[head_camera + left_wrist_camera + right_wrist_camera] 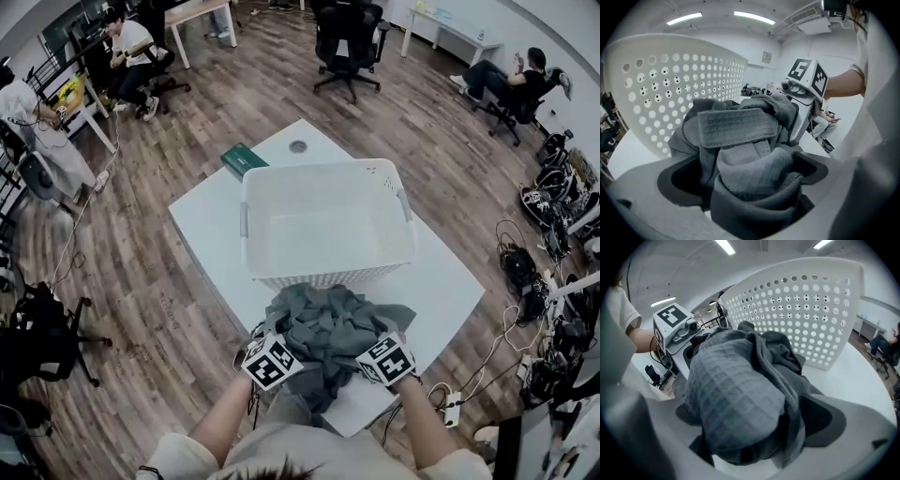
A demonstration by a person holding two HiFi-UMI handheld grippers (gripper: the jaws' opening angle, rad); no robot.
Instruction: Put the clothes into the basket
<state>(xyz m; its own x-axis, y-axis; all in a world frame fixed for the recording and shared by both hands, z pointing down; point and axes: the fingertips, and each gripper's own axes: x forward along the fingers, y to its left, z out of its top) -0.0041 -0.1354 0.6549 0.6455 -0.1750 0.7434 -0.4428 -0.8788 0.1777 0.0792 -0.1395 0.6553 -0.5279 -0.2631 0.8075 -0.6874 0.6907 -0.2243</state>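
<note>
A bundle of grey clothes (328,328) lies on the white table (450,281), right against the near wall of the white perforated basket (319,171). My left gripper (281,345) is pushed into the bundle's left side and my right gripper (377,345) into its right side. In the left gripper view the jaws of the left gripper (745,173) stand wide, with folds of grey cloth (740,126) bunched loosely between them. In the right gripper view the right gripper (754,423) is likewise wide, and a thick waffle-knit roll (736,390) fills the gap and hides the left jaw.
The basket is empty inside and stands mid-table. A green book (244,159) lies at the table's far left corner near a round cable hole (298,146). Office chairs, seated people and cable piles (553,234) stand on the wooden floor around.
</note>
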